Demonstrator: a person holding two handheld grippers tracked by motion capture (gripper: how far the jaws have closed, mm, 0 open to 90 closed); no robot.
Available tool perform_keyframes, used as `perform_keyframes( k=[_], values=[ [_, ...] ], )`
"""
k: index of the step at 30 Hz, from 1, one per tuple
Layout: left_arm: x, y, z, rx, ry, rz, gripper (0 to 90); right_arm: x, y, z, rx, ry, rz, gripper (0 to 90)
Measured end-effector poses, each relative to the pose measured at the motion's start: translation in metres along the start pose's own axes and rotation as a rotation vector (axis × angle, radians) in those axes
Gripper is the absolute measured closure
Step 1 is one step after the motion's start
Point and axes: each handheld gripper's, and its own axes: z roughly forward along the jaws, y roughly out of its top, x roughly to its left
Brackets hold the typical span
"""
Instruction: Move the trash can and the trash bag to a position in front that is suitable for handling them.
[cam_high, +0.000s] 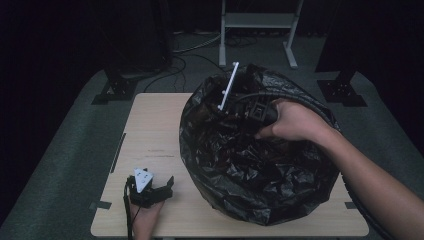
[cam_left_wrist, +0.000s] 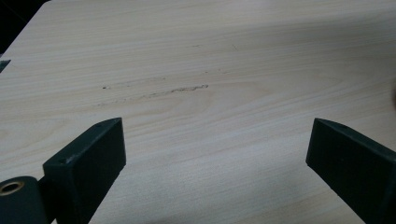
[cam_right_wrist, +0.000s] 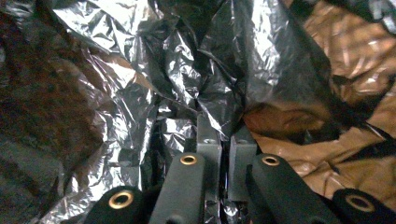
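High view, lower left: the left gripper (cam_high: 150, 189) rests on the bare desk (cam_high: 150, 130), jaws spread wide and holding nothing. Centre to right, a crumpled black plastic bag (cam_high: 260, 170) covers much of the desk; the right gripper (cam_high: 239, 111), jaws pressed together, pinches a fold of it near the upper rim. Contents cannot be told; the job looks only just begun.

Bag (cam_high: 260, 170) on table (cam_high: 150, 130) right half, left gripper (cam_high: 150, 190) at near-left edge, right gripper (cam_high: 250, 112) at bag's far side.

left tool (cam_left_wrist: 215, 154) rests low, jaws wide; right tool (cam_right_wrist: 223, 140) reaches forward, jaws clamped.
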Motion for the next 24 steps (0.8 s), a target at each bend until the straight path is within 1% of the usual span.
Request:
perform_keyframes(
  k=[1,2,3,4,5,6,7,8,9,10,11,13,14,15,17,19,20,21,22,23,24],
  values=[
    [0.000,0.000,0.000,0.000,0.000,0.000,3.9,0.005,0.001,0.005,0.035,0.029,0.005,86.6],
    [0.000,0.000,0.000,-0.001,0.000,0.000,3.9,0.005,0.001,0.005,0.035,0.029,0.005,86.6],
    [0.000,0.000,0.000,-0.001,0.000,0.000,3.9,0.007,0.001,0.007,0.055,0.032,0.014,86.7],
    [0.000,0.000,0.000,0.000,0.000,0.001,3.9,0.006,0.002,0.011,0.057,0.041,-0.025,86.6],
    [0.000,0.000,0.000,-0.001,0.001,0.001,3.9,0.007,0.003,0.017,0.060,0.063,-0.046,86.6],
    [0.000,0.000,0.000,-0.001,0.001,0.001,3.9,0.007,0.003,0.017,0.060,0.063,-0.046,86.6],
    [0.000,0.000,0.000,-0.001,0.001,0.001,3.9,0.010,0.003,0.022,0.090,0.084,-0.029,86.6],
    [0.000,0.000,0.000,-0.001,0.001,0.001,3.9,0.010,0.003,0.022,0.090,0.084,-0.029,86.6],
    [0.000,0.000,0.000,-0.001,0.001,0.001,3.9,0.009,0.003,0.025,0.084,0.090,-0.053,86.6],
    [0.000,0.000,0.000,-0.001,0.001,0.001,3.9,0.008,0.003,0.029,0.087,0.105,-0.064,86.6],
    [0.000,0.000,0.000,0.000,0.000,0.002,3.9,0.005,0.003,0.037,0.066,0.128,-0.117,86.6],
    [0.000,0.000,0.000,0.000,0.000,0.001,3.9,0.006,0.003,0.040,0.075,0.131,-0.114,86.6],
    [0.000,0.000,0.000,-0.001,0.000,0.001,3.9,0.007,0.003,0.043,0.100,0.126,-0.101,86.6],
    [0.000,0.000,0.000,0.000,0.000,0.002,3.9,0.009,0.002,0.045,0.132,0.125,-0.076,86.6],
    [0.000,0.000,0.000,0.000,0.000,0.002,3.9,0.009,0.001,0.051,0.152,0.157,-0.090,86.4],
    [0.000,0.000,0.000,-0.001,0.000,0.002,3.9,0.010,0.000,0.056,0.161,0.174,-0.092,85.2],
    [0.000,0.000,0.000,-0.001,0.000,0.003,3.9,0.010,0.000,0.056,0.172,0.177,-0.081,83.4],
    [0.000,0.000,0.000,-0.001,0.000,0.004,3.9,0.014,-0.001,0.054,0.218,0.168,-0.020,80.7],
    [0.000,0.000,0.000,-0.001,0.000,0.005,3.9,0.014,-0.001,0.053,0.215,0.161,-0.018,75.1],
    [-0.001,0.000,0.000,-0.001,0.000,0.006,3.9,0.014,-0.002,0.051,0.209,0.153,-0.004,73.3],
    [-0.001,0.000,0.000,-0.001,0.000,0.006,3.9,0.013,-0.002,0.049,0.200,0.150,-0.002,72.7]
  ],
)
